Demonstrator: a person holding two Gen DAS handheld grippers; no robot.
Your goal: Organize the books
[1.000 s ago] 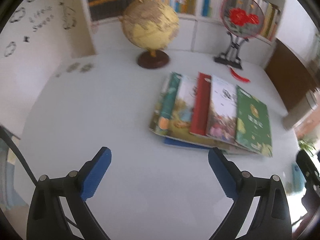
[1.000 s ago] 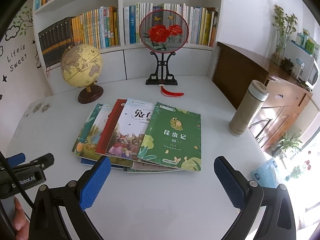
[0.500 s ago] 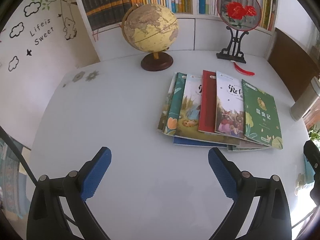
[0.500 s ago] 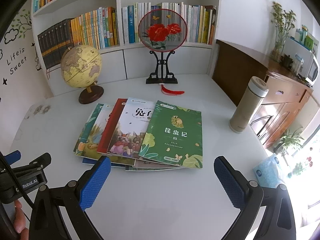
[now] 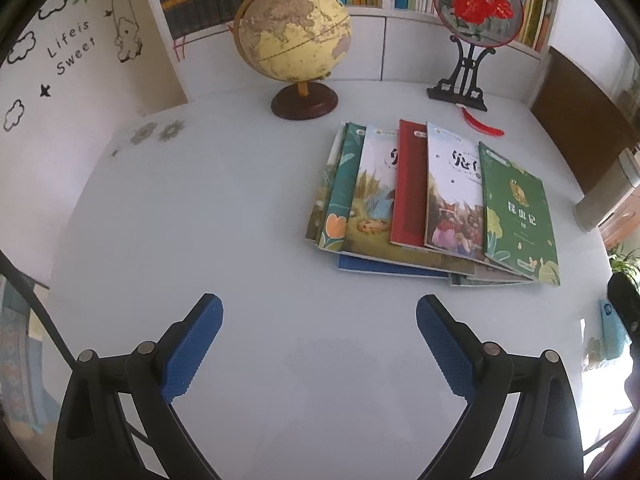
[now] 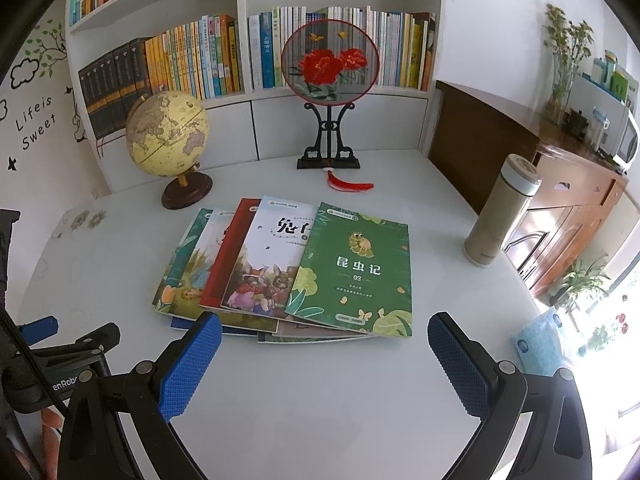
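- Left gripper (image 5: 319, 314): jaws wide apart, nothing between them, above bare table (image 5: 200, 220). Books sit far-right of it, well apart.
- Right gripper (image 6: 325, 334): jaws wide apart, holding nothing. Near edge of the book pile lies just beyond and between the fingertips; can't tell if the left pad (image 6: 188, 364) touches the pile or just overlaps it in view.
- Books (image 6: 288, 268): fanned pile, flat on the table centre, covers up, each overlapping the next from left to right.
- Green book (image 6: 356, 272) on top at the right end, frog on cover. Next to its left, a white book (image 6: 268, 256) with rabbits, then a red book (image 6: 224, 256), then two illustrated ones at the left end.
- Blue book (image 5: 384, 266) at the bottom, only its near edge showing.
- Globe (image 6: 168, 140) far-left of the pile, apart from it.
- Fan (image 6: 330, 60) on a black stand, far side, red tassel (image 6: 348, 184) lying on the table near its base.
- Flask (image 6: 500, 212) upright at the right, well apart from the pile.
- Shelf (image 6: 240, 56) with upright books behind the table.
- Left gripper also visible at lower left in the right view, with fingers (image 6: 50, 428) of a hand under it.
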